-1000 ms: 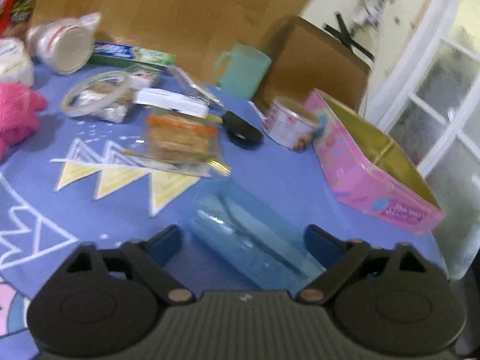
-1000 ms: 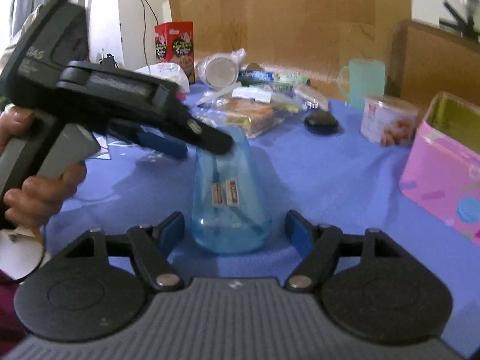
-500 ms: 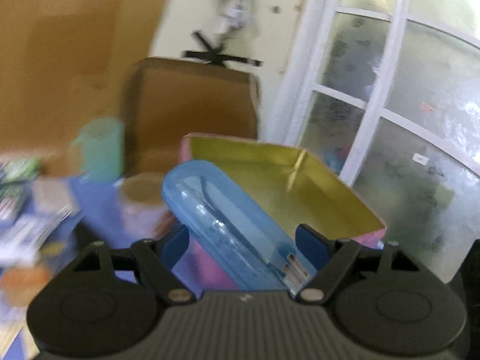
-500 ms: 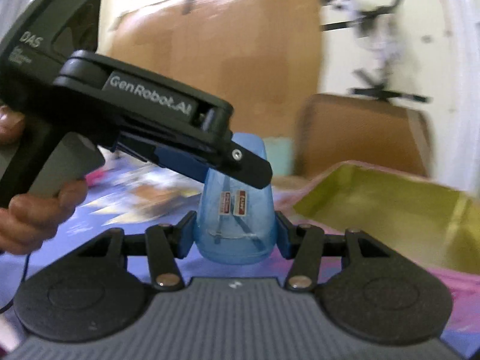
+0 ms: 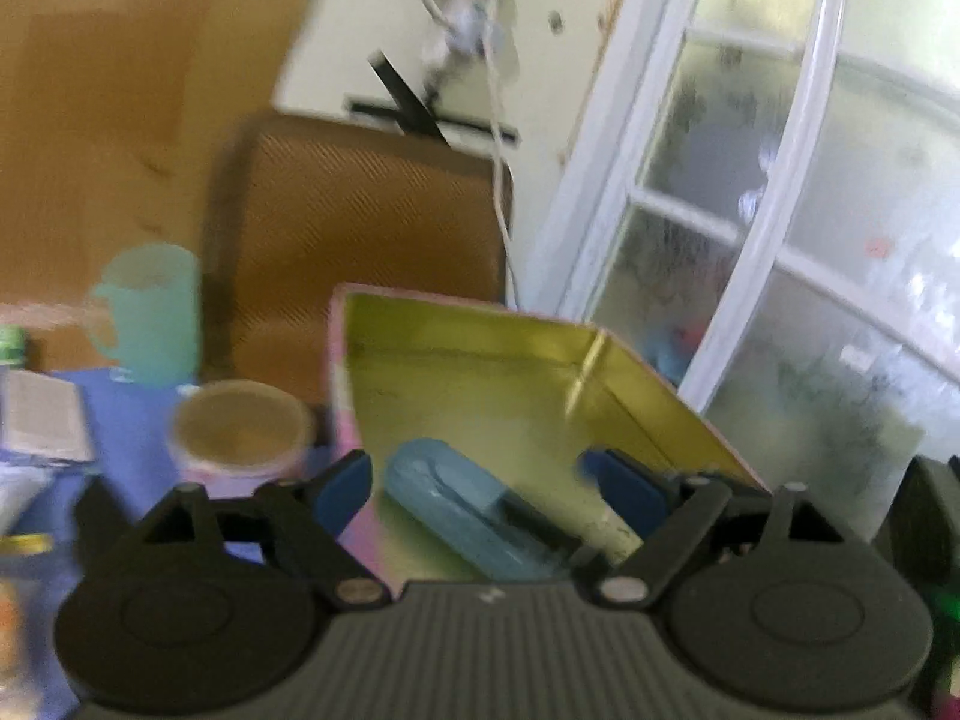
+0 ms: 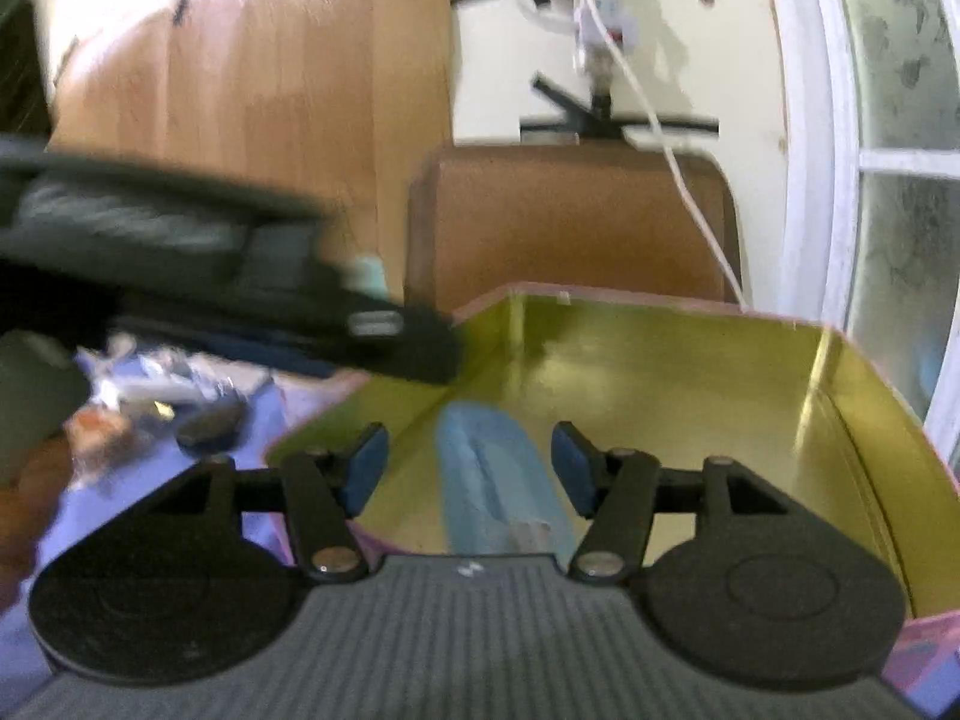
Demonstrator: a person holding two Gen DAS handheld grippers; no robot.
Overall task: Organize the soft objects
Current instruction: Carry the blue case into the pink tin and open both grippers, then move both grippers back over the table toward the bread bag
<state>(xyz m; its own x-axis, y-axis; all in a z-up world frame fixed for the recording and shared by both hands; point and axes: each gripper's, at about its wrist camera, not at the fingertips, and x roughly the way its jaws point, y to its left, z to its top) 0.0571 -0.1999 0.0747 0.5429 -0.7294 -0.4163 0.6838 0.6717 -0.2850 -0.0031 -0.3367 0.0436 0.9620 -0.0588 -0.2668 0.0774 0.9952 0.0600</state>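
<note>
A translucent blue soft case (image 5: 456,510) lies on the gold floor of the pink box (image 5: 480,372). It also shows in the right wrist view (image 6: 492,480) inside the same box (image 6: 690,372). My left gripper (image 5: 480,489) is open, its blue pads (image 5: 345,489) standing apart from the case on either side. My right gripper (image 6: 468,468) is open too, with a gap between each pad (image 6: 363,465) and the case. The left gripper's body (image 6: 240,294) crosses the right wrist view at the left, blurred.
A teal mug (image 5: 150,312), a round tub (image 5: 240,432) and packets sit on the blue tablecloth (image 5: 126,420) left of the box. A brown chair back (image 6: 570,222) stands behind it. A white-framed window (image 5: 780,240) is at the right.
Both grippers carried the blue case from the table over to the pink box, then opened. The case now lies in the box, free of both.
</note>
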